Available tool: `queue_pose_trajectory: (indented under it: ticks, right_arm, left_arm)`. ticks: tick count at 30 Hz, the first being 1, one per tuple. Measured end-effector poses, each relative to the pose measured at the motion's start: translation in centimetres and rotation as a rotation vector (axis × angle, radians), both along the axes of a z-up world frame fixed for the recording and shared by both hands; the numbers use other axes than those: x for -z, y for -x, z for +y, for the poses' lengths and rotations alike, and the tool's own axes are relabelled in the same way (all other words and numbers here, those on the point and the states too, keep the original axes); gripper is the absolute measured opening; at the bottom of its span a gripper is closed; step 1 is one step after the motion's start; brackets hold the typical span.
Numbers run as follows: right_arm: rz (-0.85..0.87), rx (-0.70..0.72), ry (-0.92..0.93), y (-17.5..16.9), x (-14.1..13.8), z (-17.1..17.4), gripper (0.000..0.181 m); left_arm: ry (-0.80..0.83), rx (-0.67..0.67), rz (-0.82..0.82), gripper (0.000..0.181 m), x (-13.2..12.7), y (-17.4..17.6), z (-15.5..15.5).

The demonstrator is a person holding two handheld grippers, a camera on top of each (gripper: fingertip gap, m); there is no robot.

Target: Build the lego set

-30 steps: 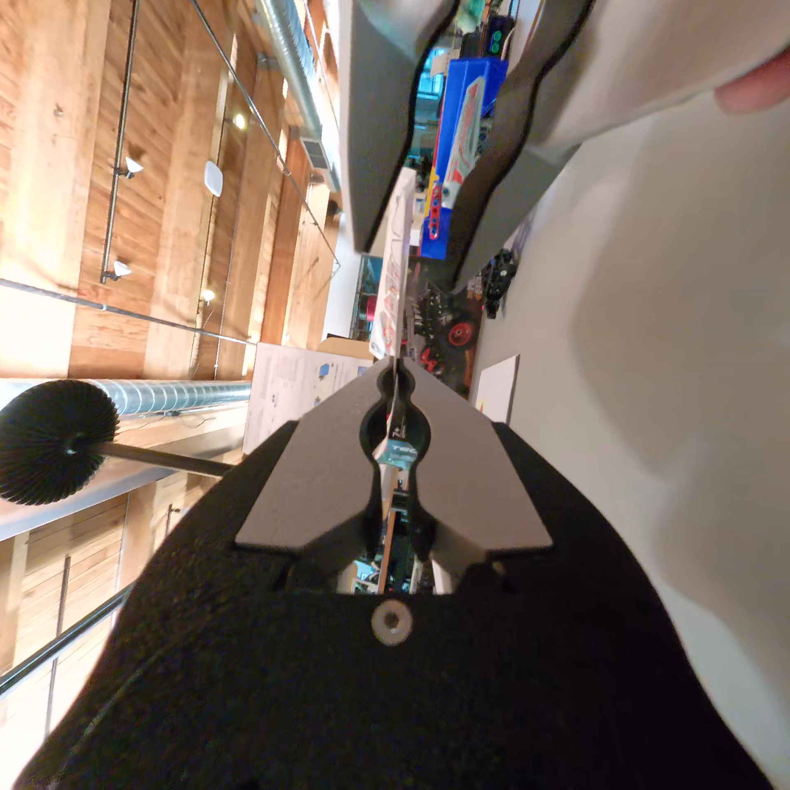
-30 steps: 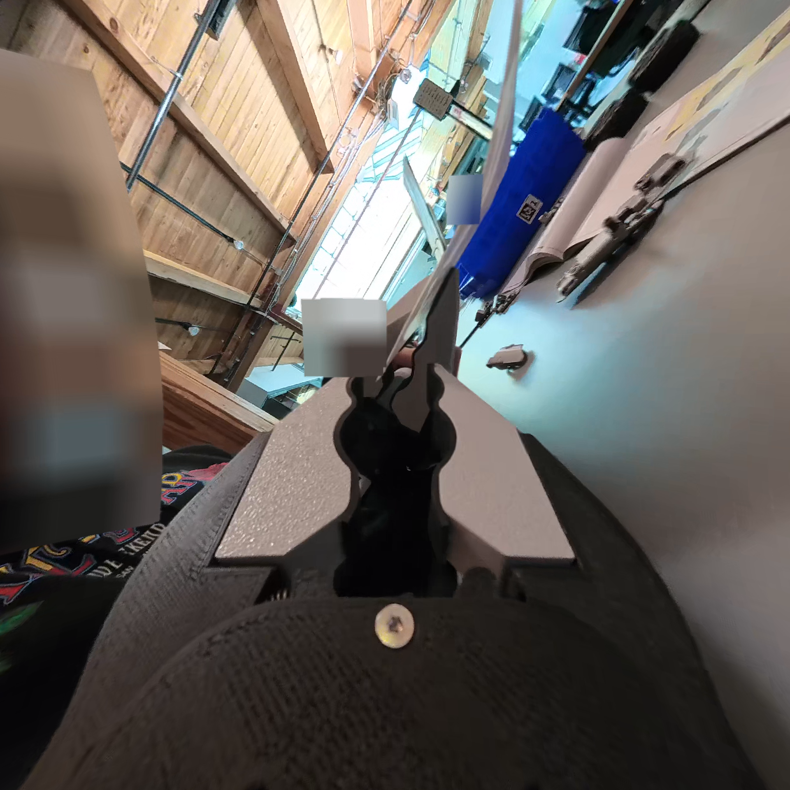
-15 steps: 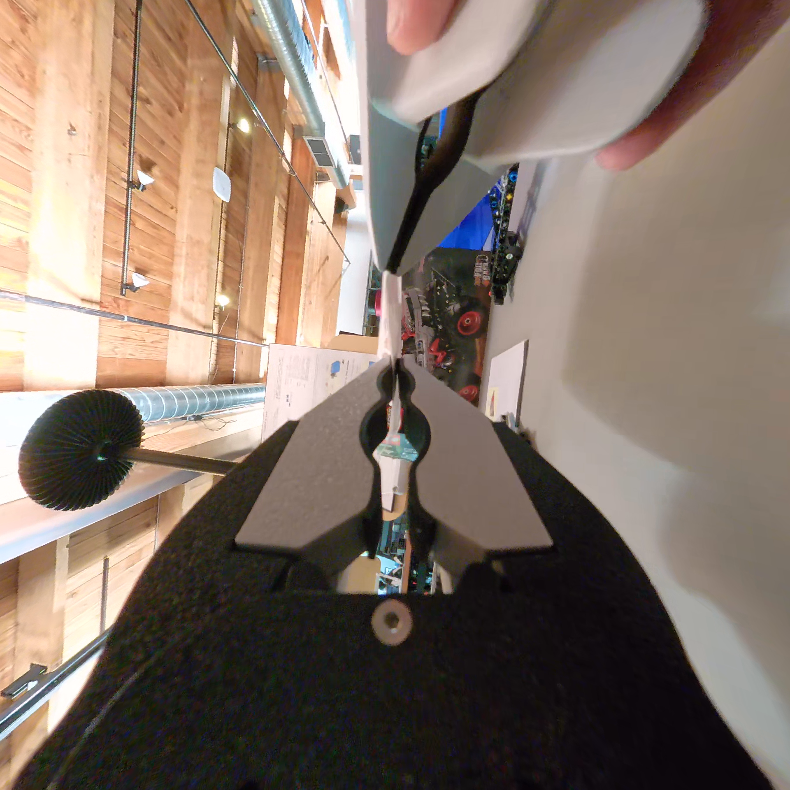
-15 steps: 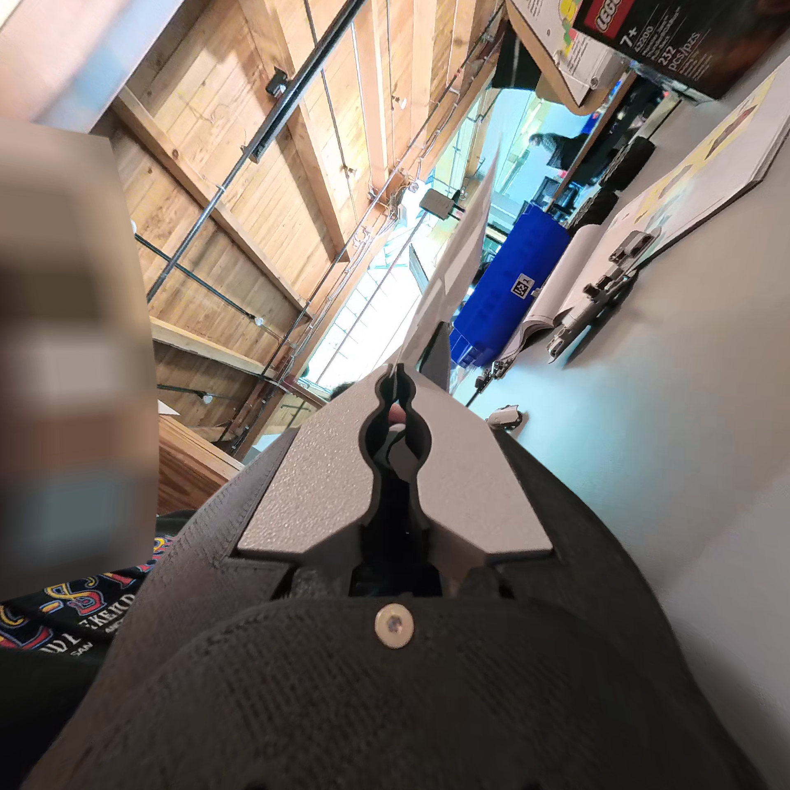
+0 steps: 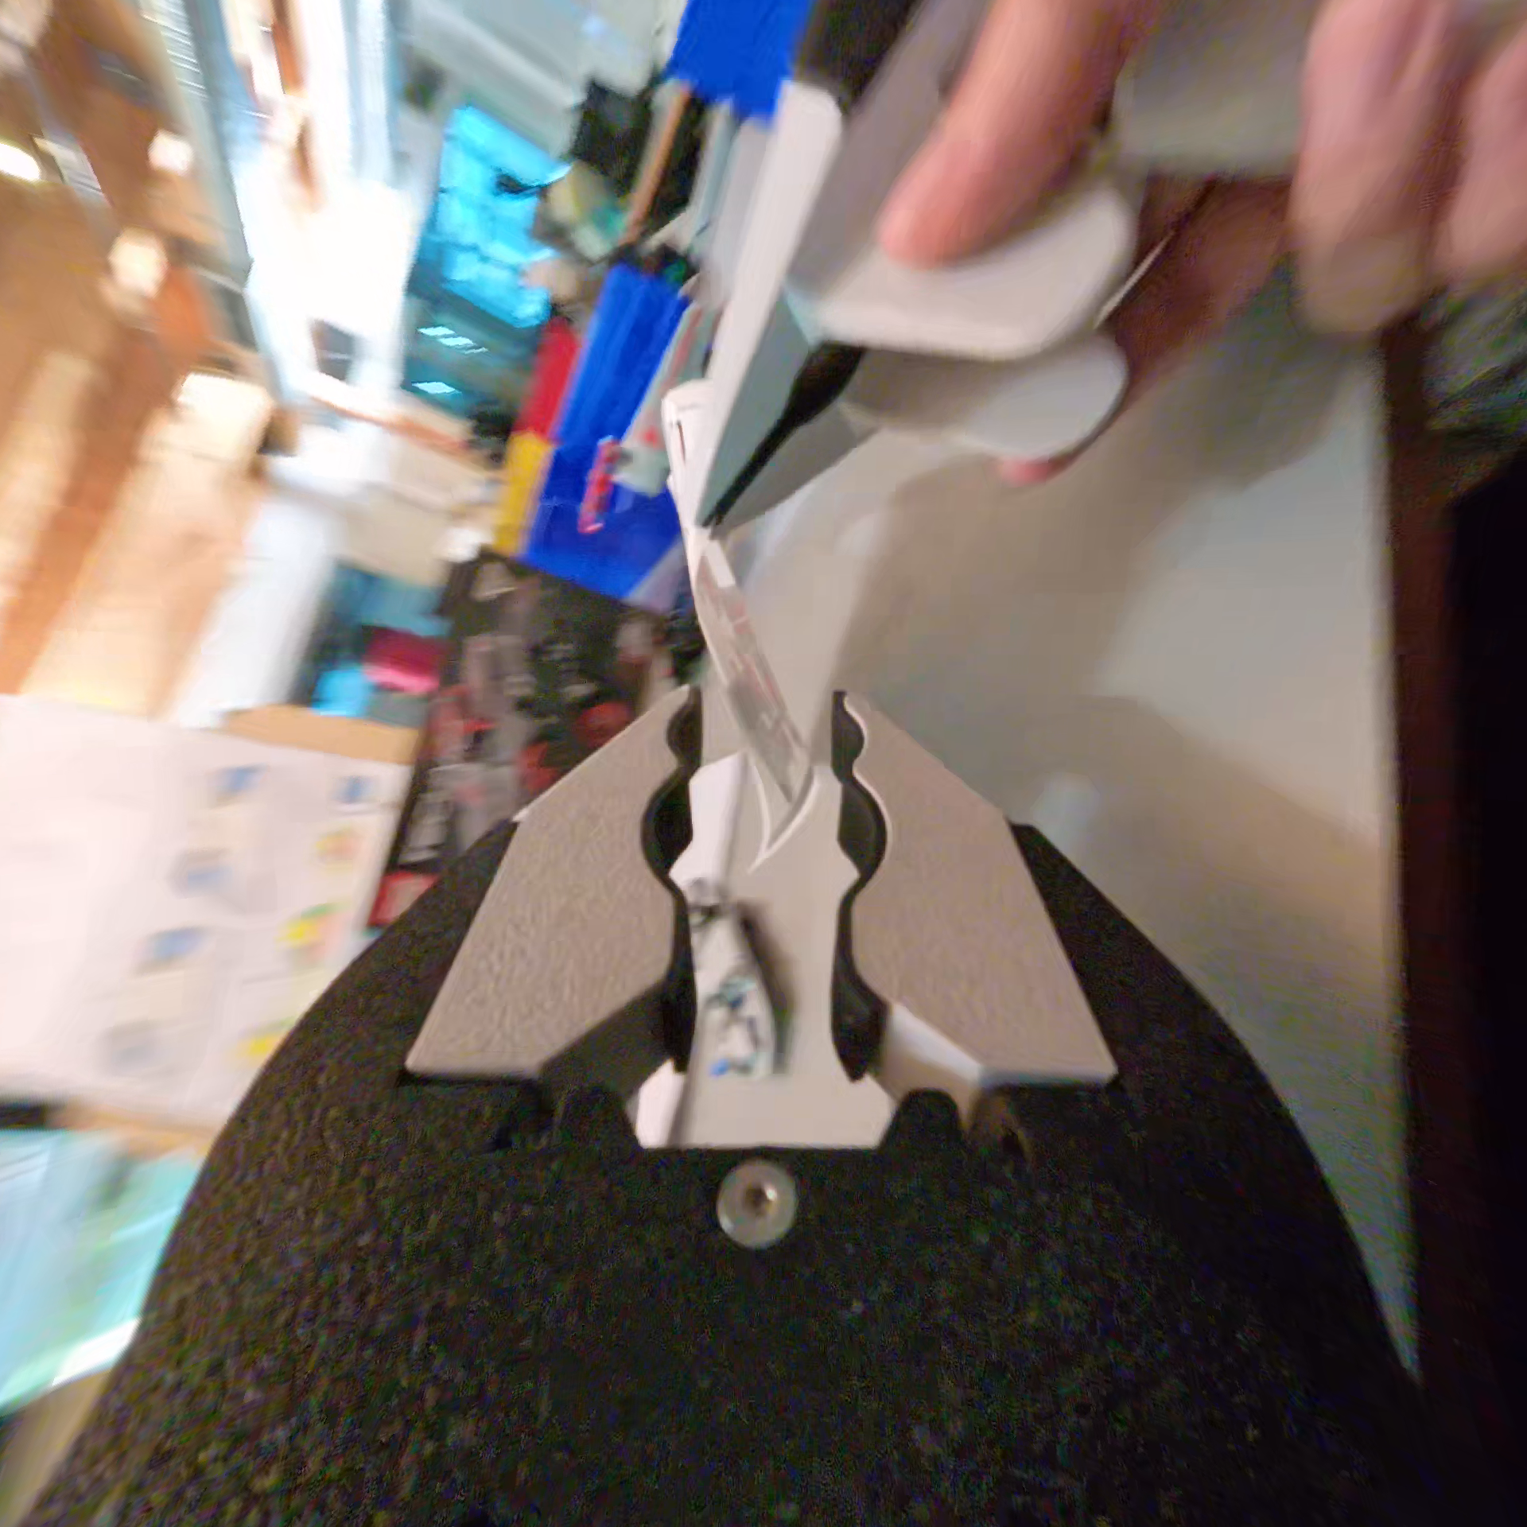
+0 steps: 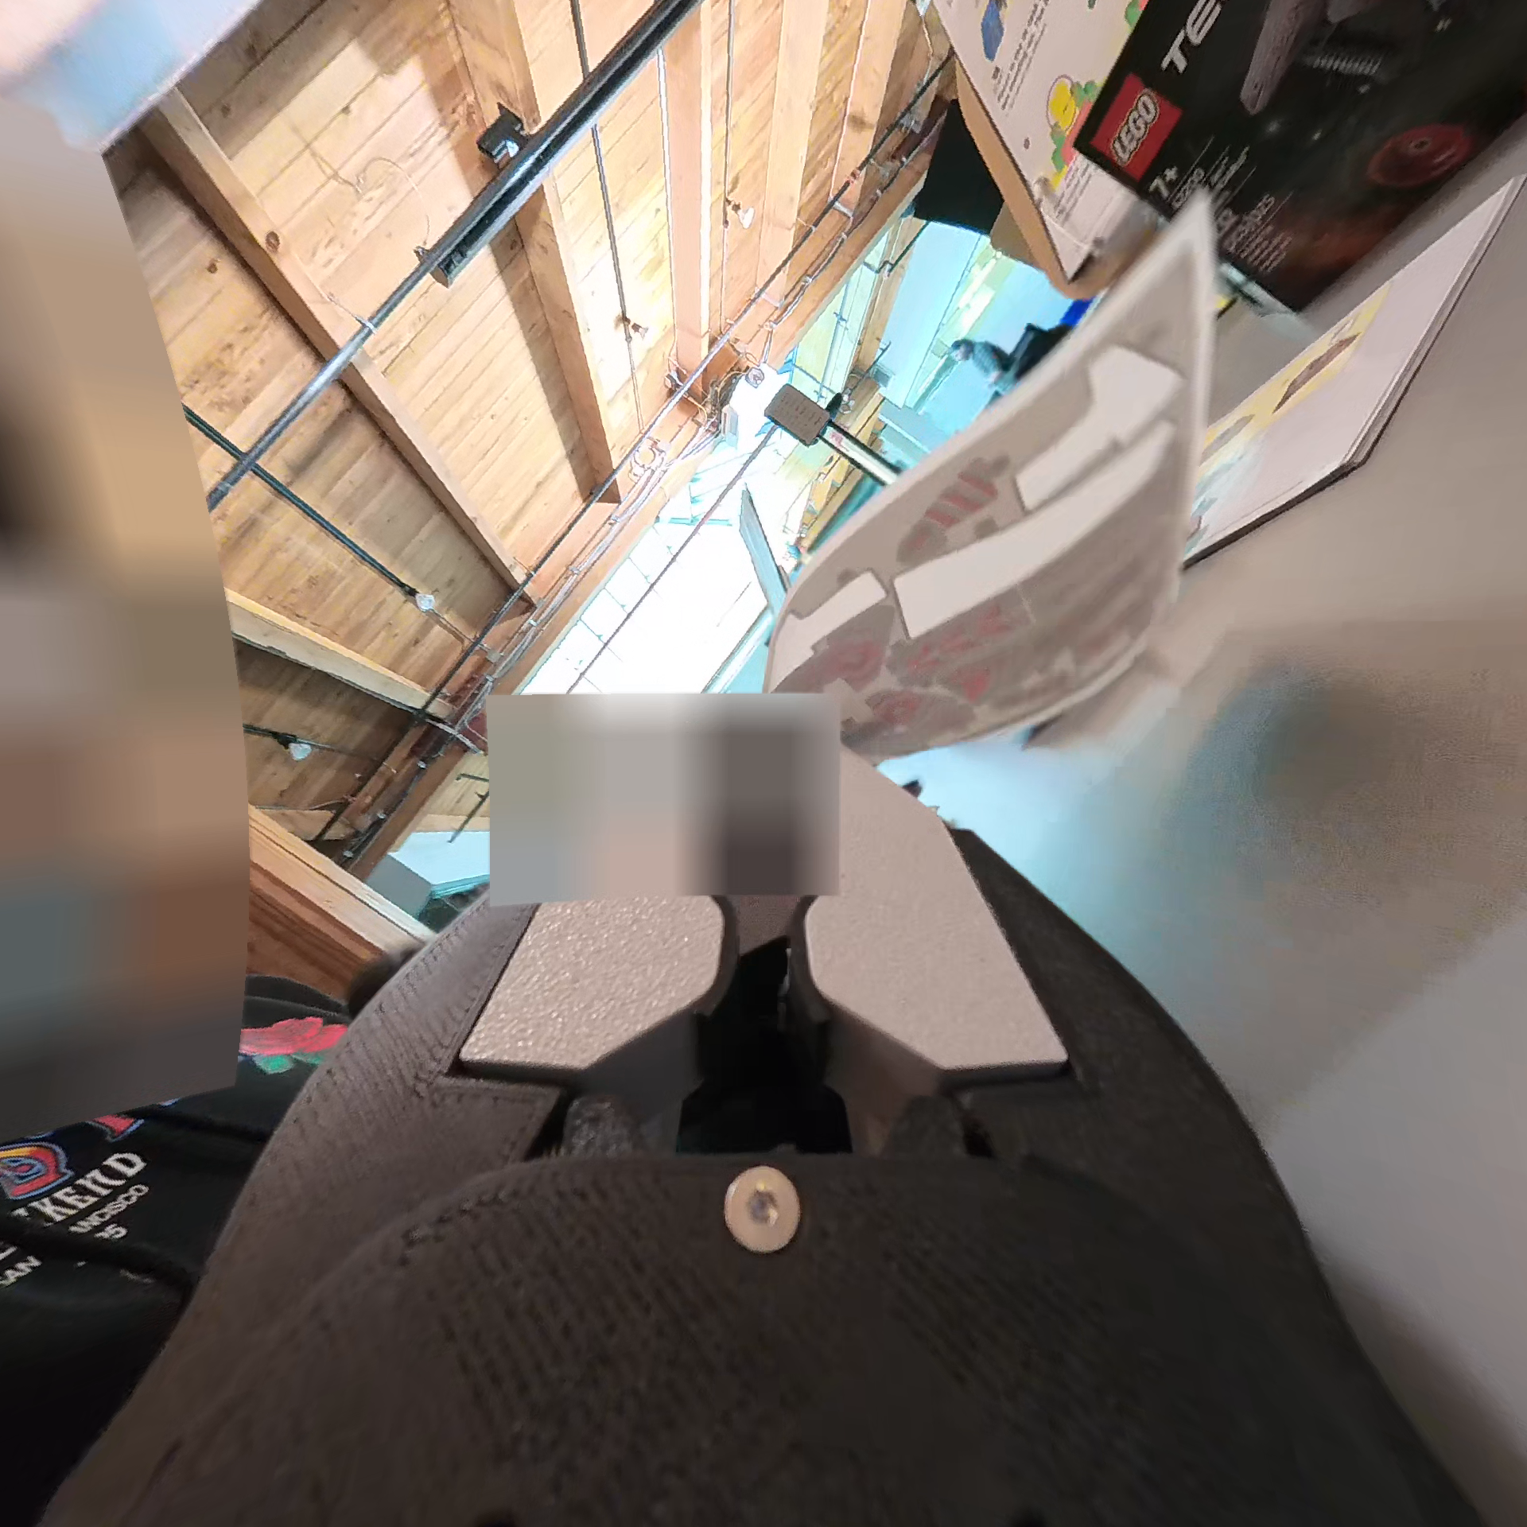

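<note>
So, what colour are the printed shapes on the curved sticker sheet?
Mostly red on a white sheet, with some plain white pieces. The sticker sheet shows best in the right wrist view.

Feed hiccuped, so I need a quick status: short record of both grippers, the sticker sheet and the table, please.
left gripper: fingers open
right gripper: shut on sticker sheet; tips masked in own view
sticker sheet: curled, lower end between left fingers
table: set box, instruction booklet
left view: blurred

Timber-ceilinged workshop (image 6: 463,347), exposed pipes
</note>
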State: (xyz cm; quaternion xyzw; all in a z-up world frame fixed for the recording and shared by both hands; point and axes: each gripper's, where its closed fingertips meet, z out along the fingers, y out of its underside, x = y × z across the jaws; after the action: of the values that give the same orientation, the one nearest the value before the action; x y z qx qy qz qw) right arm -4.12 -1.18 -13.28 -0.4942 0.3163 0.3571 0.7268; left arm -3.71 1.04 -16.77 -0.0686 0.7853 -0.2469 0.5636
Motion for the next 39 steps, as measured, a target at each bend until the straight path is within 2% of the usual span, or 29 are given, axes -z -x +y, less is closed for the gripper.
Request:
queue_pose_trajectory:
  ticks: [2, 4, 7, 11, 23, 30, 39]
  right_arm:
    - [-0.048, 0.015, 0.030, 0.0, 0.1, 0.0, 0.000]
    - [-0.103, 0.027, 0.075, 0.1, 0.4, 0.2, 0.000]
    - [-0.186, 0.029, 0.114, 0.6, 0.6, 0.6, 0.000]
    - [-0.294, 0.040, 0.139, 1.5, 0.1, 0.9, 0.000]
    - [-0.655, 0.015, 0.200, 3.9, -1.0, 0.9, 0.000]
    - [-0.819, -0.033, 0.234, 5.0, -0.5, 0.9, 0.000]
    - [-0.962, -0.081, 0.194, 6.4, -0.5, 0.5, 0.000]
  left_arm:
    - [0.221, 0.137, 0.204, 0.033, -0.5, 1.6, -1.0]
    - [0.398, 0.228, 0.341, 0.036, -2.0, 2.9, -1.4]
    - [0.535, 0.276, 0.409, 0.034, -3.9, 3.3, -1.1]
    - [0.492, 0.317, 0.521, 0.029, -3.1, 3.5, -1.3]
    - [0.562, 0.418, 0.604, 0.024, -3.6, 4.0, -1.9]
    - [0.595, 0.512, 0.658, 0.014, -3.7, 5.1, -2.0]
    - [0.613, 0.592, 0.737, 0.016, -3.2, 6.3, -2.2]
